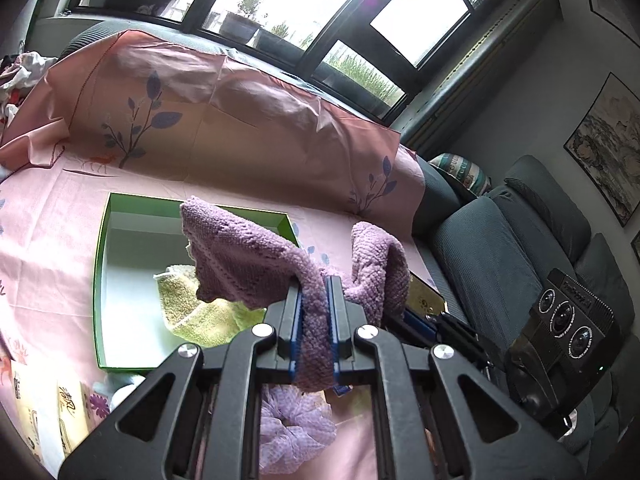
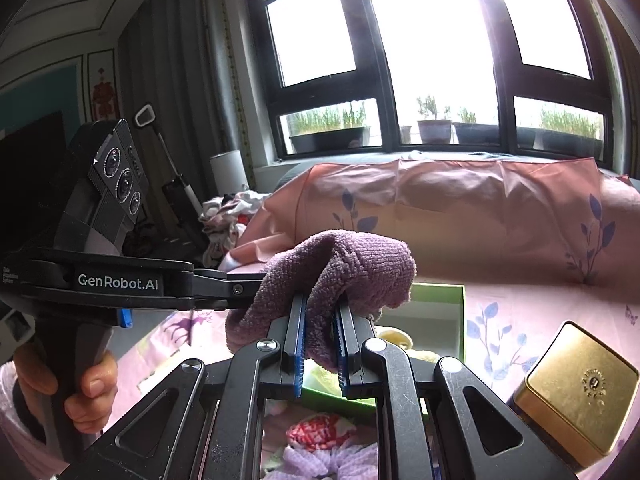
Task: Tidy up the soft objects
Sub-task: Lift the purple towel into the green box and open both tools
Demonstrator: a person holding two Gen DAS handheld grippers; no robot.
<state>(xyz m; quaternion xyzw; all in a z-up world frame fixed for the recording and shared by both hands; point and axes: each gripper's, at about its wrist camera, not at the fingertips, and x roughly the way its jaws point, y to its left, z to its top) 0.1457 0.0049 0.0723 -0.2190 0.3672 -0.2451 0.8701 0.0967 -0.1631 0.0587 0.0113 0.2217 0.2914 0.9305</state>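
A purple knitted towel (image 1: 248, 256) hangs between my two grippers above the pink cloth. My left gripper (image 1: 316, 300) is shut on one part of it. My right gripper (image 2: 320, 320) is shut on another part of the towel (image 2: 340, 268). An open green box (image 1: 100, 280) lies below and to the left, with a yellow-green towel (image 1: 200, 316) inside; its wall also shows in the right wrist view (image 2: 440, 296). A purple mesh scrunchie (image 1: 296, 428) lies under my left gripper and shows in the right wrist view (image 2: 320, 460), beside a red-and-white soft item (image 2: 320, 432).
A gold tin (image 2: 576, 392) stands on the pink cloth at the right. Tissue packs (image 1: 44, 404) lie at the left front. A grey sofa (image 1: 500, 264) is to the right. A pile of clothes (image 2: 232, 216) lies at the far left.
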